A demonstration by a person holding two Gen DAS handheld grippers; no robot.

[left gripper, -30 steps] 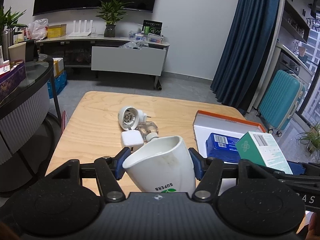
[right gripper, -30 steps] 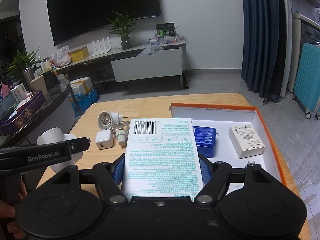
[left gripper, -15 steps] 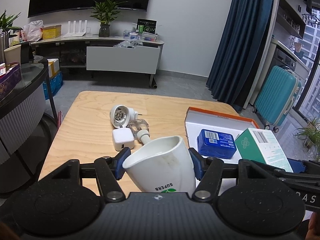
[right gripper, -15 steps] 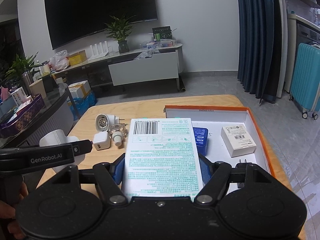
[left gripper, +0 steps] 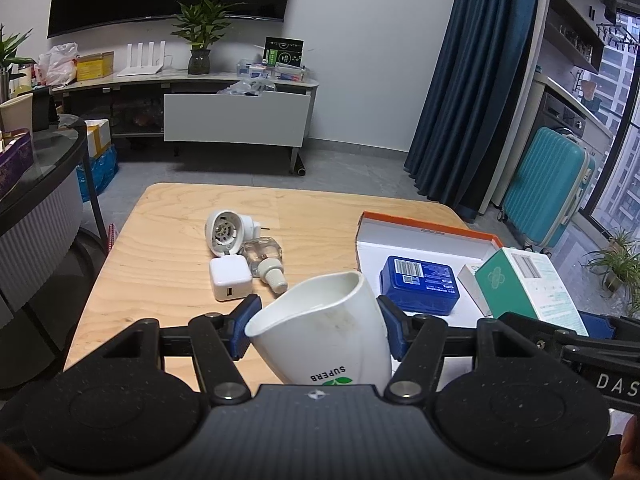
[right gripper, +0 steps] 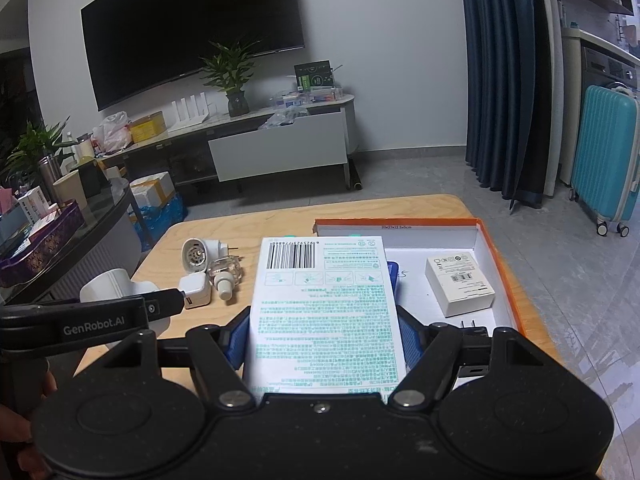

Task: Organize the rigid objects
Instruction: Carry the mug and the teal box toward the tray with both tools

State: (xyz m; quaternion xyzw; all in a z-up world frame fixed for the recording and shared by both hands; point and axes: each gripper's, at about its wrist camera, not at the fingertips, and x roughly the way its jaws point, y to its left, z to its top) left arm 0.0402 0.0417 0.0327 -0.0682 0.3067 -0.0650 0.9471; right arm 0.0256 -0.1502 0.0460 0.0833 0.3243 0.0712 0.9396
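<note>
Left gripper [left gripper: 318,330] grasps the cup [left gripper: 326,328], right gripper [right gripper: 322,336] the box [right gripper: 324,308]; the tilted cup could slip toward 12 o'clock onto the charger [left gripper: 231,278]

A large black television [right gripper: 192,36] hangs on the white wall in the upper left of the frame. Below it runs a long low media console [left gripper: 236,116] with a white drawer front. On the console stand a green potted plant in a dark vase [left gripper: 200,36], a white router with four upright antennas [left gripper: 145,58], a yellow box [left gripper: 94,65] and a knotted white plastic bag [left gripper: 58,63]. Dark blue floor-length curtains [left gripper: 472,92] fill the upper right. Beside them, at the right edge, stands an upright teal hard-shell suitcase [left gripper: 548,192] on grey floor tiles. At the left edge, a dark rounded counter [right gripper: 68,236] holds small boxes.
</note>
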